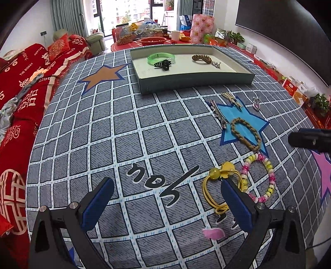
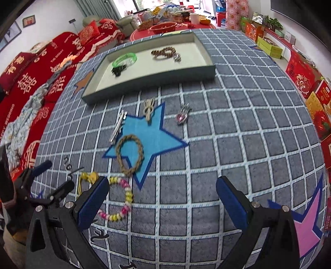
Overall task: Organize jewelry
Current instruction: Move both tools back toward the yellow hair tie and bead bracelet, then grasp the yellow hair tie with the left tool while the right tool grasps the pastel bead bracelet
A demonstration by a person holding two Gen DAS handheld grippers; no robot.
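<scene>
Both hand-held grippers, left (image 1: 167,186) and right (image 2: 162,185), spread wide over the table (image 1: 128,132); tray (image 1: 194,79) holds green bangle (image 1: 161,57), black clip (image 1: 163,64), braided bracelet (image 1: 201,59).

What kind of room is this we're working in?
Most likely a home living room: a sofa under red throws, curtains beside a balcony door, and a cluttered table behind.

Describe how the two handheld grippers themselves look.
Both match: the left gripper and right gripper have black angular frames with triangular cut-outs and round silver bolt heads at the joints. Each finger carries a flat, rectangular dark-blue pad. No cables or markings show. In the right wrist view, the left gripper's black frame shows at the left edge.
</scene>
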